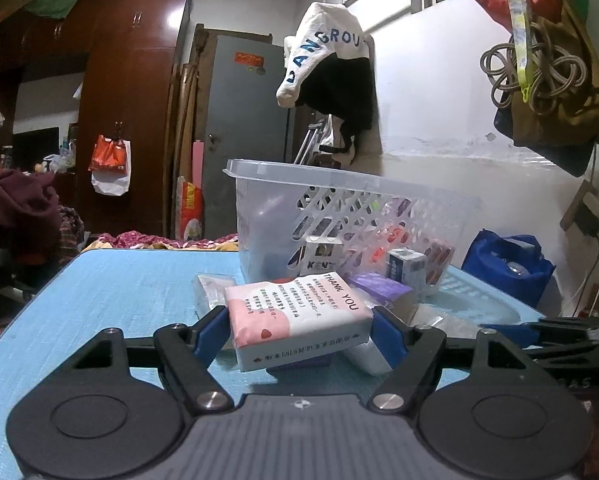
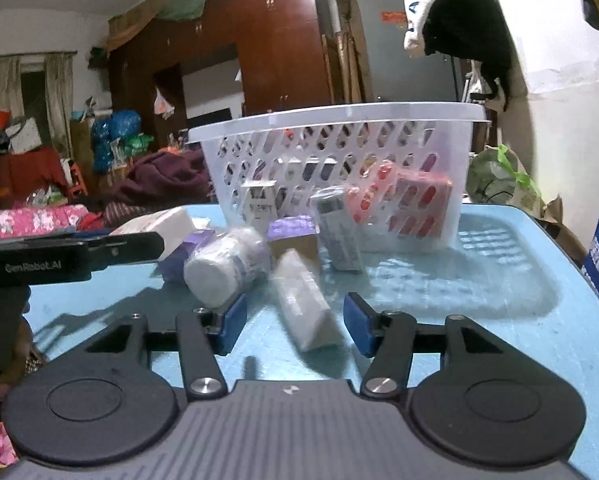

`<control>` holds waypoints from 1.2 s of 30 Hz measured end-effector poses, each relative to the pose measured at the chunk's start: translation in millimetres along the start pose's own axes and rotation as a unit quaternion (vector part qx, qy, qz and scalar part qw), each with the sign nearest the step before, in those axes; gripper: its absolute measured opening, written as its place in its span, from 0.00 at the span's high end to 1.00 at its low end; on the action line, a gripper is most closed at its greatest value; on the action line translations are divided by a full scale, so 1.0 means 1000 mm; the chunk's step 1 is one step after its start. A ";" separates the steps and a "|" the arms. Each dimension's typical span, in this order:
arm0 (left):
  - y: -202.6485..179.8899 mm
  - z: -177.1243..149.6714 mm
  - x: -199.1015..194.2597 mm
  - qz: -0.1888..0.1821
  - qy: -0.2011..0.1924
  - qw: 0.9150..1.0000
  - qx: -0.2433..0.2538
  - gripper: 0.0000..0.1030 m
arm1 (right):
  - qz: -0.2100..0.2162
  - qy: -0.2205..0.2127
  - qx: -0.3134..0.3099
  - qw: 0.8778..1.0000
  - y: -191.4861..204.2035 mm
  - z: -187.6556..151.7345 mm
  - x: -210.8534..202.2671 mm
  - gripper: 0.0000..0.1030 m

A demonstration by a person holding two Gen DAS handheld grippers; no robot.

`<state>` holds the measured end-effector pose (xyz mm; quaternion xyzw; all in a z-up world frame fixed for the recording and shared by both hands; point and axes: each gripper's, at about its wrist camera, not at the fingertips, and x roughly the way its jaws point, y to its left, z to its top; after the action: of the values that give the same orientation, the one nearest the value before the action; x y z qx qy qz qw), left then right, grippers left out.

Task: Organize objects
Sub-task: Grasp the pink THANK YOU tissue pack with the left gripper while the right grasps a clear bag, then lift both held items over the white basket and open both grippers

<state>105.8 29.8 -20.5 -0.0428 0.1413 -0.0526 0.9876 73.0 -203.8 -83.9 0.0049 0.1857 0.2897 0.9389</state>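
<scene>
your left gripper (image 1: 299, 332) is clamped on the pink-and-white tissue pack (image 1: 297, 320), blue pads pressing both its ends, pack lifted a bit and tilted over the blue table (image 1: 111, 280). your right gripper (image 2: 295, 326) has its jaws apart, not gripping anything; a white wrapped packet (image 2: 305, 308) lies between the pads (image 2: 231, 326) without either one touching it, as far as you can see. it's blurred.

clear slotted basket (image 2: 339, 120) sits at the far side of the table, already holding a red blister pack (image 2: 411, 204) and other small items you can't make out. in front of the basket: white roll in plastic (image 2: 223, 272) on its side just by your right gripper's left pad, purple box (image 2: 293, 232) behind it, a small grey-white box (image 2: 339, 236) leaning against the basket wall. from the right wrist view your left gripper reaches in from the left with the tissue pack at its tip.
</scene>
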 end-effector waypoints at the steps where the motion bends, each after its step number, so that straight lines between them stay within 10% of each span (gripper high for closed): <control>1: 0.001 0.000 0.000 0.000 0.000 1.000 -0.001 0.23 | -0.001 0.002 -0.002 1.000 0.001 0.000 0.001 0.62; 4: 0.002 -0.001 -0.001 -0.002 -0.002 1.000 -0.001 0.23 | 0.000 0.005 -0.010 1.000 0.002 -0.004 -0.003 0.77; 26: -0.005 0.012 -0.017 -0.017 -0.044 0.999 0.005 0.23 | 0.008 -0.063 -0.010 0.998 0.003 0.027 -0.044 0.80; 36: -0.006 0.115 0.020 -0.066 -0.057 0.996 -0.029 0.23 | -0.015 -0.127 -0.059 0.990 0.010 0.123 -0.028 0.80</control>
<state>157.5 29.3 84.7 -0.0837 0.0828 -0.1114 0.9868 89.6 -198.4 41.3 -0.0166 0.0480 0.2831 0.9577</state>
